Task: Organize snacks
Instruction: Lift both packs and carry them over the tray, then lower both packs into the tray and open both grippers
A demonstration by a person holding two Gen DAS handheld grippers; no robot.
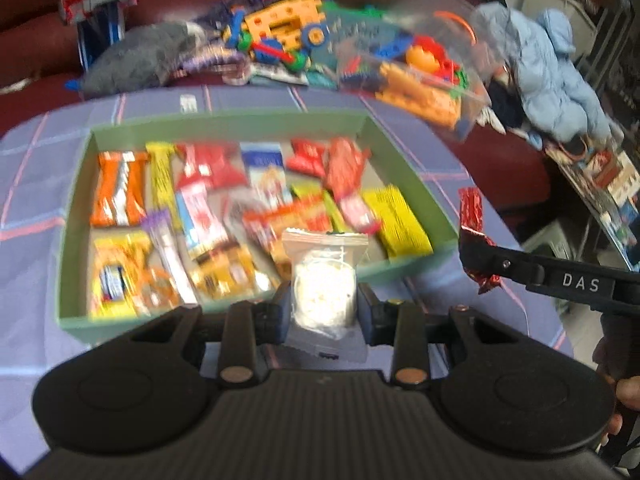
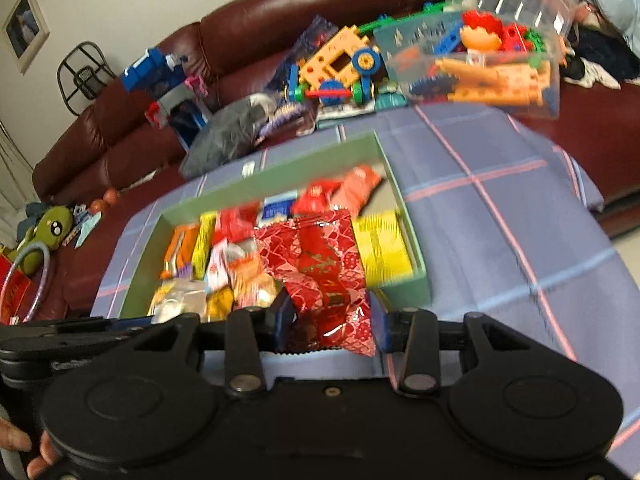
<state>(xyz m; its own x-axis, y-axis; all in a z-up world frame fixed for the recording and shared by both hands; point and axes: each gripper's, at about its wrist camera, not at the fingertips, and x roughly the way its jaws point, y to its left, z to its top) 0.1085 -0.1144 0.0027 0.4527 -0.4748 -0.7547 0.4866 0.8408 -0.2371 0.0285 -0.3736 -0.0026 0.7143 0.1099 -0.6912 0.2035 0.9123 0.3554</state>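
A green box [image 1: 404,164] [image 2: 404,216] full of several snack packets stands on the purple checked cloth. My left gripper [image 1: 325,304] is shut on a clear bag of white snack [image 1: 324,280] and holds it above the box's near edge. My right gripper [image 2: 330,320] is shut on a red patterned packet [image 2: 320,264] and holds it over the near right part of the box. The right gripper [image 1: 472,248] with its red packet [image 1: 471,210] also shows in the left wrist view, just right of the box.
The cloth [image 2: 500,208] covers a low table. Behind it is a dark red sofa [image 2: 280,12] with building toys [image 2: 340,68], a clear tub of toy parts [image 2: 492,68], a grey plush [image 1: 140,56] and a light blue jacket [image 1: 552,76].
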